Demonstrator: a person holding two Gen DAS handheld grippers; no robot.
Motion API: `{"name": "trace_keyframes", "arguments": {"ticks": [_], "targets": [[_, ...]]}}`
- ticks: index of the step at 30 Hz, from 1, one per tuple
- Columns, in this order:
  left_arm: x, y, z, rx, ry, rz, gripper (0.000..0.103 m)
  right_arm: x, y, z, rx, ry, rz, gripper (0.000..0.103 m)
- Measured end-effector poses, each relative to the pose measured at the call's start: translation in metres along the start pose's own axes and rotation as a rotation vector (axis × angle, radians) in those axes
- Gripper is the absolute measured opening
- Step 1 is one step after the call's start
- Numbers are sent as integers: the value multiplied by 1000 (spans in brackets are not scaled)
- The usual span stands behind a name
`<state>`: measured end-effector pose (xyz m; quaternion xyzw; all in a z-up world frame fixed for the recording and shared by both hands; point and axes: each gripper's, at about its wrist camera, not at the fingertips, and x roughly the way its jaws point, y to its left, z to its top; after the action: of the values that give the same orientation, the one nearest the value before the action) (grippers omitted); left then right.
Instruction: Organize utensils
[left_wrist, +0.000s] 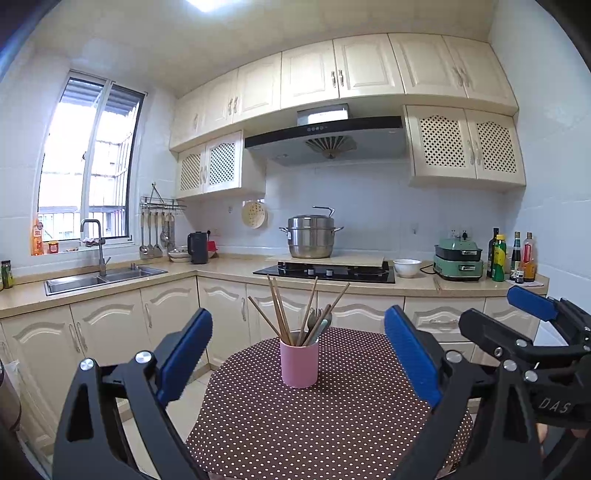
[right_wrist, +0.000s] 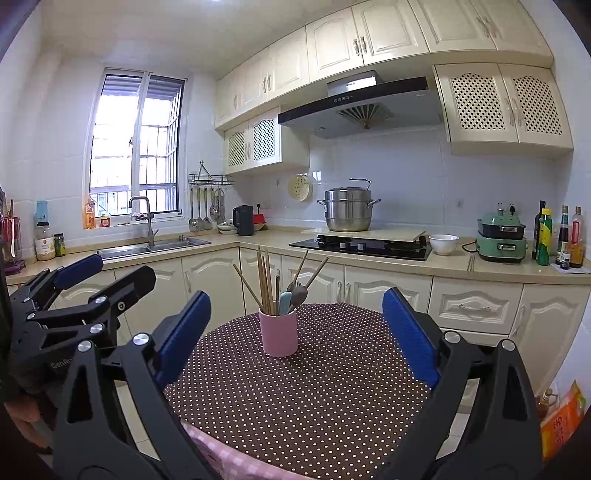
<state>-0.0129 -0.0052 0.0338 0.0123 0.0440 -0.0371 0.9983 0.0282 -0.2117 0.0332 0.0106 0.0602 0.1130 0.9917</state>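
A pink cup (left_wrist: 299, 363) (right_wrist: 279, 336) stands upright on a round table with a brown polka-dot cloth (left_wrist: 332, 424) (right_wrist: 314, 387). It holds several wooden chopsticks (left_wrist: 277, 310) (right_wrist: 263, 277), grey spoons (left_wrist: 314, 317) (right_wrist: 298, 293) and a pale blue handle (right_wrist: 285, 302). My left gripper (left_wrist: 298, 313) is open and empty, hovering short of the cup and framing it. The right gripper (right_wrist: 296, 295) is likewise open and empty, at about the same distance. Each gripper appears in the other's view: the right gripper (left_wrist: 495, 306) beside the left, the left gripper (right_wrist: 118, 267) beside the right.
An L-shaped counter (left_wrist: 406, 282) runs behind the table with a sink (left_wrist: 107, 277), kettle (left_wrist: 198, 247), hob with a steel steamer pot (left_wrist: 311, 236), white bowl (left_wrist: 407, 266), green cooker (left_wrist: 458, 258) and bottles (left_wrist: 498, 258). An orange packet (right_wrist: 561, 421) sits low on the right.
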Motion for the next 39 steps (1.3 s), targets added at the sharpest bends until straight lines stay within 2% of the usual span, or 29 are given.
{"name": "trace_keyframes", "arguments": {"ticks": [14,39], "targets": [[3,7,-4,-10,-10,9,93,9,1,-2,-3,13,21,93],[30,10,-15,-11,27,13,93,36,-4,-11,25,66,43,93]]}}
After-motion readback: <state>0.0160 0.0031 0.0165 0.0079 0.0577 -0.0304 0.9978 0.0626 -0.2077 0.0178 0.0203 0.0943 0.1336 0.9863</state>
